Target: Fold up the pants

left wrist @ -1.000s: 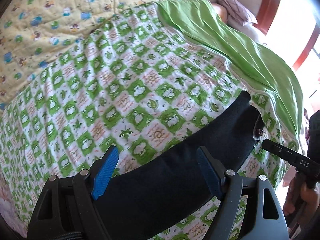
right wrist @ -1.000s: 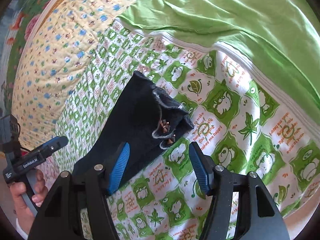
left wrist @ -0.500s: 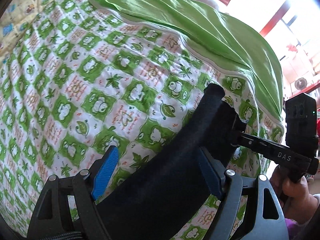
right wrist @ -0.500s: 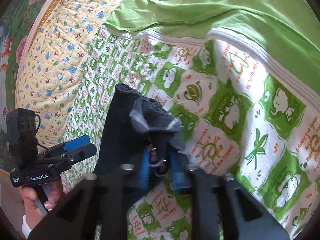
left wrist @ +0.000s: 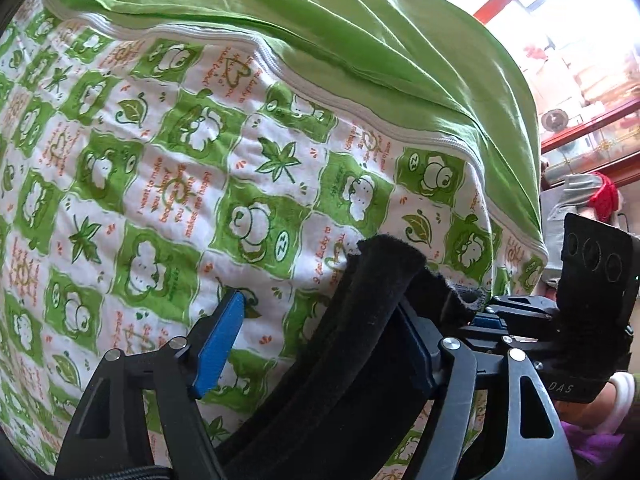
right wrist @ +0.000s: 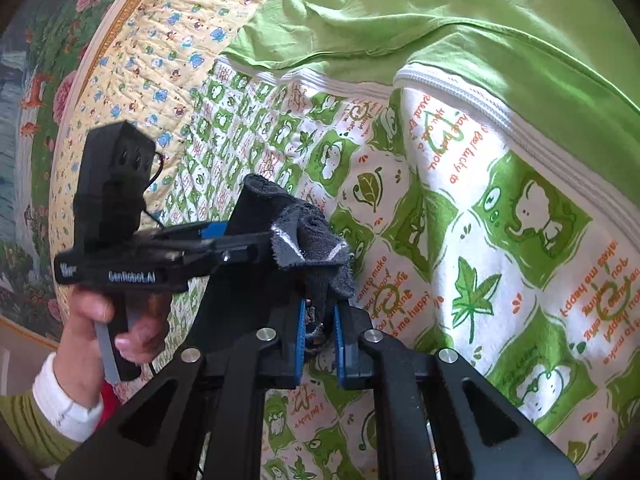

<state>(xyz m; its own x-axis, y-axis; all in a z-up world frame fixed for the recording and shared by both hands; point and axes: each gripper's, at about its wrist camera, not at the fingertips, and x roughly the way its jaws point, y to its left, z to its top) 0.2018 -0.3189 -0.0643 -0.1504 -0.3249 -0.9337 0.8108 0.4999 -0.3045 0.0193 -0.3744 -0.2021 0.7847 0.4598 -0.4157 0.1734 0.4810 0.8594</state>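
The pants [left wrist: 360, 340], dark navy and folded into a long narrow strip, lie on a bed under a quilt [left wrist: 168, 184] printed with green-and-white checks and cartoon frogs. In the left wrist view the strip runs from the bottom centre up and to the right, its far end bunched and raised off the quilt. The left claw [left wrist: 316, 344] stands wide, one blue pad over bare quilt and the other behind the fabric edge, so the strip passes between the fingers without being pinched. That view also shows the right claw's black body [left wrist: 560, 344] coming in from the right, its tip against the raised end of the pants, though the grip itself is hidden there.

The right wrist view supplies that missing detail: the right claw [right wrist: 320, 332] is drawn narrow, its blue pads [right wrist: 298, 340] pinching a gathered, frayed corner of the pants [right wrist: 296, 232], where grey inner fabric and a small metal fitting show. From here the strip's long axis heads away up and to the left. Only this view shows the left claw [right wrist: 216, 240] side-on with the person's left hand [right wrist: 116, 320] round its handle, the plain green sheet [right wrist: 440, 20] folded back above the quilt's white zip edge, a yellow quilt [right wrist: 140, 72] with small blue figures, and a framed floral picture [right wrist: 40, 100] at the far left
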